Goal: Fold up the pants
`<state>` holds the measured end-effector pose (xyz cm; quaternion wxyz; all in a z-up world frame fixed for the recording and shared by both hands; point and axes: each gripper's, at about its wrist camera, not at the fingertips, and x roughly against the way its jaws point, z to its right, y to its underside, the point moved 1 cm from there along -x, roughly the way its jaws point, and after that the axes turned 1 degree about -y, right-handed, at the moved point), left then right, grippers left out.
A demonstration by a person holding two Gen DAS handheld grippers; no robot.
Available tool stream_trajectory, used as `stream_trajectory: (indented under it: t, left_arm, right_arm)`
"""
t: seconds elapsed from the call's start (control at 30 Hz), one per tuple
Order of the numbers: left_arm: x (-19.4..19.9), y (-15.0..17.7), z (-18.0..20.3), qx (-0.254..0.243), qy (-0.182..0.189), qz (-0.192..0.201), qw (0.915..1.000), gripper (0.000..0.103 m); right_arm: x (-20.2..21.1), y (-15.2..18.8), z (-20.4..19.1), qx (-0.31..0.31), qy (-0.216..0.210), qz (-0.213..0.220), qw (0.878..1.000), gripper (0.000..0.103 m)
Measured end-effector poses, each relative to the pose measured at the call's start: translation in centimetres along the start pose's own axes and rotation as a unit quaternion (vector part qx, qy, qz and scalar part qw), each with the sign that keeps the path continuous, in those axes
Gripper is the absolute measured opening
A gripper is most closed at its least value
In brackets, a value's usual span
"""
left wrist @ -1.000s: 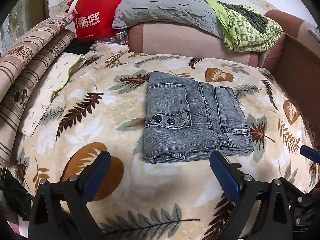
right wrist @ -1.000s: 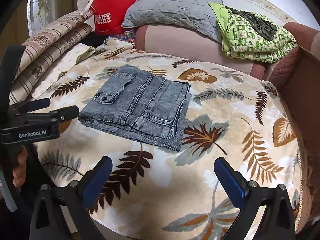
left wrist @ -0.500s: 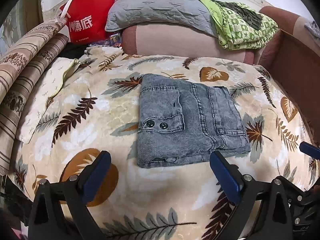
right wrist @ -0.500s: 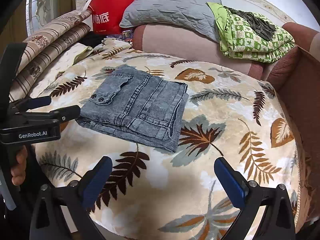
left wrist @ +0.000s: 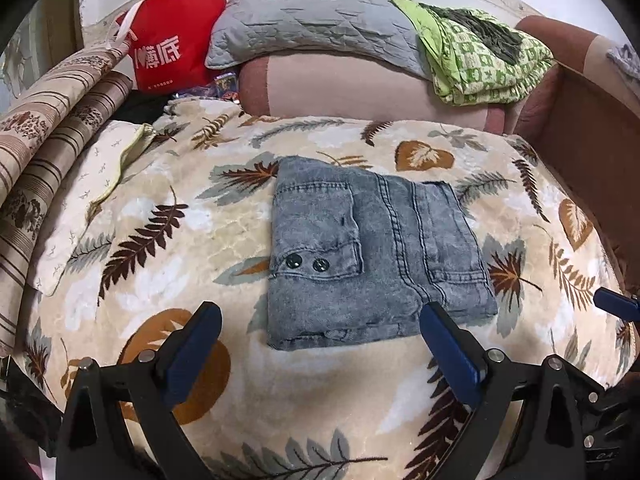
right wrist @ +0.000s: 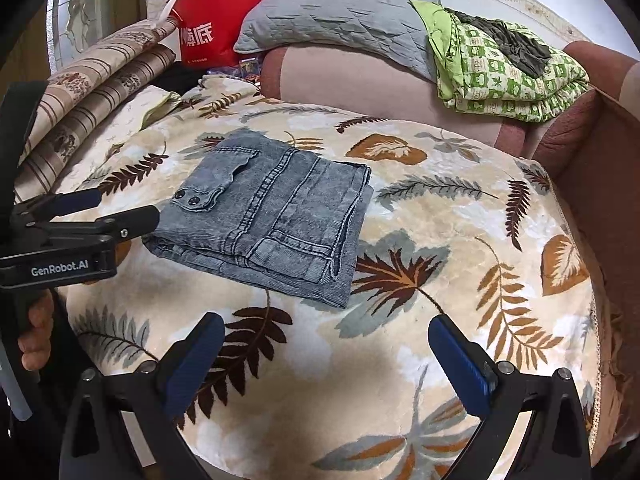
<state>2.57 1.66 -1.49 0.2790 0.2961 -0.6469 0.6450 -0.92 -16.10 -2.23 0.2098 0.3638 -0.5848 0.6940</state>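
Observation:
The grey denim pants (left wrist: 372, 256) lie folded into a compact rectangle on the leaf-print blanket (left wrist: 160, 280); they also show in the right wrist view (right wrist: 272, 216). A pocket flap with two dark snaps faces up. My left gripper (left wrist: 320, 344) is open and empty, just in front of the pants' near edge. My right gripper (right wrist: 326, 356) is open and empty, hovering over the blanket in front of the pants' right corner. The left gripper also shows from the side in the right wrist view (right wrist: 116, 210), close to the pants' left edge.
A red shopping bag (left wrist: 172, 56), a grey quilted pillow (left wrist: 316, 20) and a folded green patterned blanket (left wrist: 484, 56) sit at the back on a pink bolster (left wrist: 360, 88). Striped rolled bedding (left wrist: 48, 128) lies on the left. A brown bed frame (left wrist: 592, 136) rises on the right.
Both grippers have shifted slightly, so the pants sit a little lower and closer in both views. The pants themselves have not moved. Both grippers stay open.

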Motion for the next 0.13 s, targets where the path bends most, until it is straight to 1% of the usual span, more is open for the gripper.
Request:
stream_trajectory:
  t: [0.13]
  left_arm:
    - [-0.23,-0.45,-0.08,0.0,0.0,0.002,1.0,0.103]
  right_arm:
    - [-0.36,-0.14,0.16,-0.005,-0.001,-0.002,1.0,0.103]
